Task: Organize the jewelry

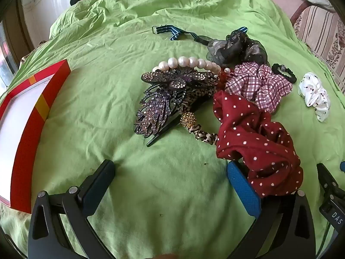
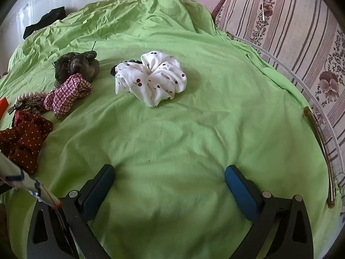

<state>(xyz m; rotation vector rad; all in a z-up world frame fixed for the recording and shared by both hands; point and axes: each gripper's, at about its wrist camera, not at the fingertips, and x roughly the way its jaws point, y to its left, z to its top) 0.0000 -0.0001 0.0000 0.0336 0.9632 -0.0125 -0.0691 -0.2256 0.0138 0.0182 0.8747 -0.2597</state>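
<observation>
A heap of accessories lies on the green sheet (image 1: 107,99) in the left wrist view: a rhinestone leaf hair clip (image 1: 157,108), a pearl bracelet (image 1: 187,62), a leopard-print band with a gold bead (image 1: 189,118), a red polka-dot scrunchie (image 1: 254,142), a checked scrunchie (image 1: 258,84) and a dark sheer scrunchie (image 1: 237,47). My left gripper (image 1: 170,181) stands open just short of the heap, nothing between its fingers. A white cherry-print scrunchie (image 2: 151,79) lies apart, ahead of my open, empty right gripper (image 2: 170,183).
A red open box with a white inside (image 1: 23,120) sits at the left. A striped blue strap (image 1: 170,31) and a small black hair tie (image 1: 284,71) lie beyond the heap. A striped floral cushion (image 2: 291,43) borders the bed at the right, with a brass rail (image 2: 323,151).
</observation>
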